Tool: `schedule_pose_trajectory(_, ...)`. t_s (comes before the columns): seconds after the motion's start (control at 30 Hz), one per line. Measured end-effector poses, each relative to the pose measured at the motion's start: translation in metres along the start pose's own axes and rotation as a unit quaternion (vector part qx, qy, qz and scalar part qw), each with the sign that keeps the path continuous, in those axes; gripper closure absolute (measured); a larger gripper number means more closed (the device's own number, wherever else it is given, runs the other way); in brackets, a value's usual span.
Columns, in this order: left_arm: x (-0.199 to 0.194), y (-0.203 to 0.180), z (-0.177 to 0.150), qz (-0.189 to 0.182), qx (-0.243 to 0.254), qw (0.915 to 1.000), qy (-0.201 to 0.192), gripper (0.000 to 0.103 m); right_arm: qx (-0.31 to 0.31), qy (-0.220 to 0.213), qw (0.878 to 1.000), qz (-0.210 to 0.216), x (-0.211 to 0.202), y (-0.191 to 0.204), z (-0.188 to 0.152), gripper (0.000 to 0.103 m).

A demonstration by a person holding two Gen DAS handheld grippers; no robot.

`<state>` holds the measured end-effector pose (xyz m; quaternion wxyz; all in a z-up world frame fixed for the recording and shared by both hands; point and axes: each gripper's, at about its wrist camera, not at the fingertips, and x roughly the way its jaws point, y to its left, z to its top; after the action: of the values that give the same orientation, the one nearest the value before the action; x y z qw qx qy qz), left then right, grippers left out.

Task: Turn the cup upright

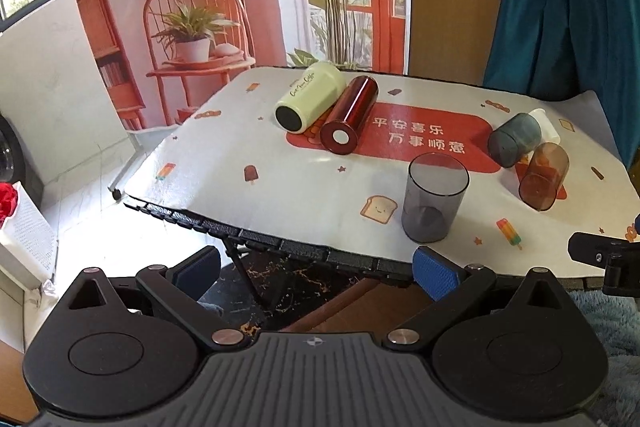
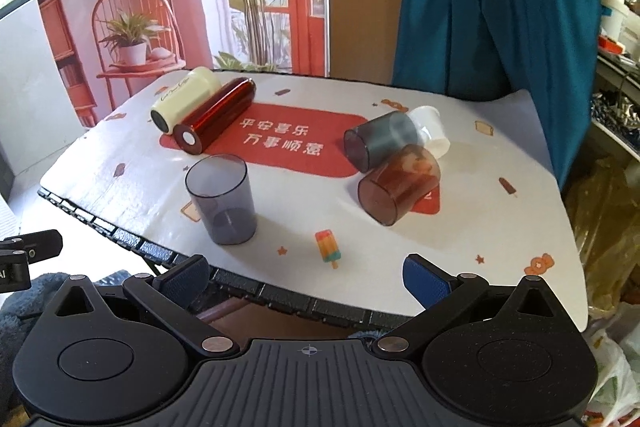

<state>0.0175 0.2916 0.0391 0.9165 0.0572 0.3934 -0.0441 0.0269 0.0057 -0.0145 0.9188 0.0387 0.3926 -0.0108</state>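
Smoky grey plastic, the one upright cup (image 1: 435,197) stands near the table's front edge (image 2: 280,297), mouth up, likely already righted. The others lie on their sides: an amber cup (image 2: 398,185) touching a grey-blue cup (image 2: 380,141) on the right, a white cup (image 2: 431,131) behind them, and a pale green tumbler (image 1: 310,101) beside a red bottle (image 1: 350,115) at the back left. Both the left gripper (image 1: 316,269) and right gripper (image 2: 306,279) hover off the front edge, fingers spread wide, holding nothing. Judging by position, the amber cup looks the easiest next: bare cloth lies in front of it, though its neighbour crowds the far side
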Motion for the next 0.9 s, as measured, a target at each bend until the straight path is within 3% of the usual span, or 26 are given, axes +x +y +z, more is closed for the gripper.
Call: schedule_pose_trajectory(0.9,-0.015,-0.002,0.000,0.016,0.020,0.9994,-0.021,0.000,0.001,0.001,1.000,-0.001,0.000,-0.002,0.000,0.000)
